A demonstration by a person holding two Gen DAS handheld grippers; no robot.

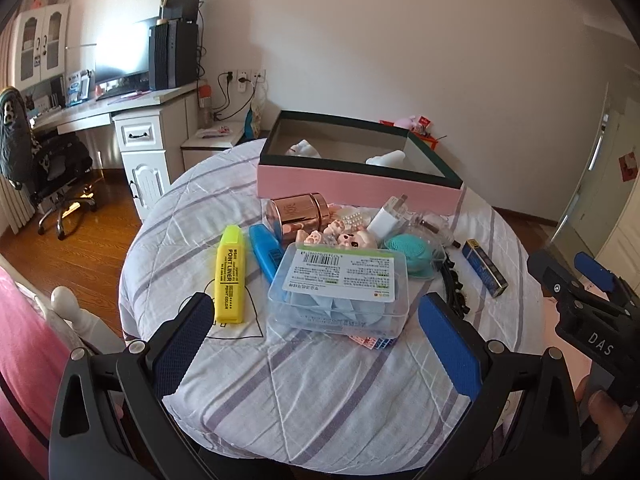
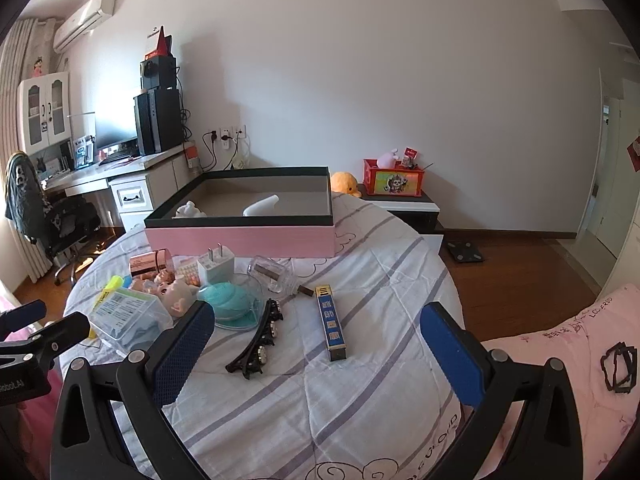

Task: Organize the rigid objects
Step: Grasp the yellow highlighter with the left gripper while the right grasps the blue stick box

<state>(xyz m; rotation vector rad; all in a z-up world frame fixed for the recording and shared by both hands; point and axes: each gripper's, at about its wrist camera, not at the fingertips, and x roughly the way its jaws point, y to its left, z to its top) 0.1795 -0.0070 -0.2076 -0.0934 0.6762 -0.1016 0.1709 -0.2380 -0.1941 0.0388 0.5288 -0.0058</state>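
A pink box [image 1: 352, 184] with a dark rim lies open at the far side of the cloth-covered round table [image 1: 312, 392]; two white items lie inside. In front of it sit a yellow highlighter [image 1: 230, 276], a blue pen [image 1: 265, 254], a copper tin [image 1: 298, 214], a clear plastic case [image 1: 340, 288], a small doll [image 1: 354, 240], a white charger [image 1: 386, 216], a teal brush [image 1: 408, 252] and a blue stick box [image 1: 485, 267]. My left gripper [image 1: 316, 312] is open, just short of the clear case. My right gripper [image 2: 318, 320] is open above a black hair clip [image 2: 258, 340] and the blue stick box [image 2: 330, 322].
A white desk [image 1: 132, 120] with a monitor and an office chair [image 1: 52, 168] stand at the left. A red toy crate [image 2: 394, 178] sits on a low stand behind the table. Pink bedding [image 2: 568, 360] lies at the right. The right gripper [image 1: 580, 296] shows in the left view's edge.
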